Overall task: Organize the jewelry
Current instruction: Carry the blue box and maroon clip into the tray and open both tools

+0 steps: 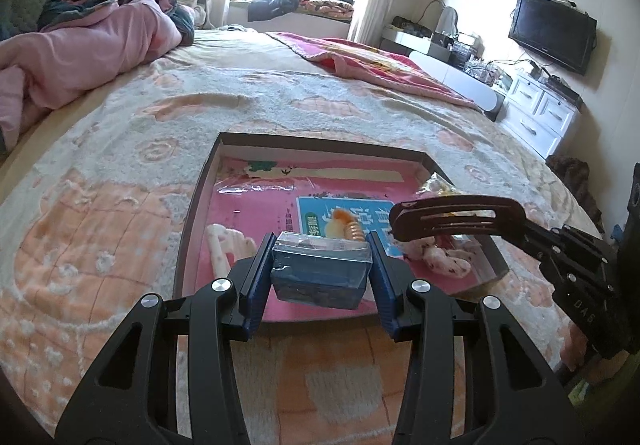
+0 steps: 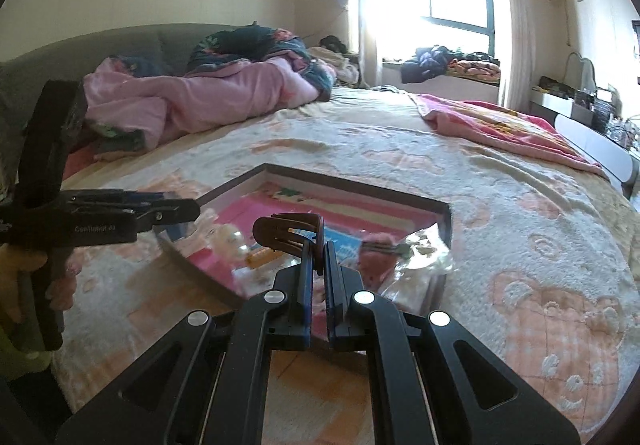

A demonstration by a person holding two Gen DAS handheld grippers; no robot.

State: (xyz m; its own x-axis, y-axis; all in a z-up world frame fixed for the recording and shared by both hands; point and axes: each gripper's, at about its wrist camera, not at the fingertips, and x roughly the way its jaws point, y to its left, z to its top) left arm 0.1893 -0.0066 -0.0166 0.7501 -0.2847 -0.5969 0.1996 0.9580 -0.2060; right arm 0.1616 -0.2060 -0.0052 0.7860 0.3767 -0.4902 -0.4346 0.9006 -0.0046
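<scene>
My left gripper [image 1: 320, 265] clamps the blue case [image 1: 320, 275] over the tray's [image 1: 192, 221] near edge; my right gripper [image 2: 319, 265] pinches the brown clip [image 2: 290, 231] just right of it; I'd lower both gently inside the tray

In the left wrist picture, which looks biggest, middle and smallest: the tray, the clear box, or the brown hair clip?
1. Tray: biggest by far, though it lies farther from the camera.
2. Clear box, held in the left tool.
3. Brown hair clip, held in the right tool: longer but thinner, so 2 and 3 are uncertain.
</scene>
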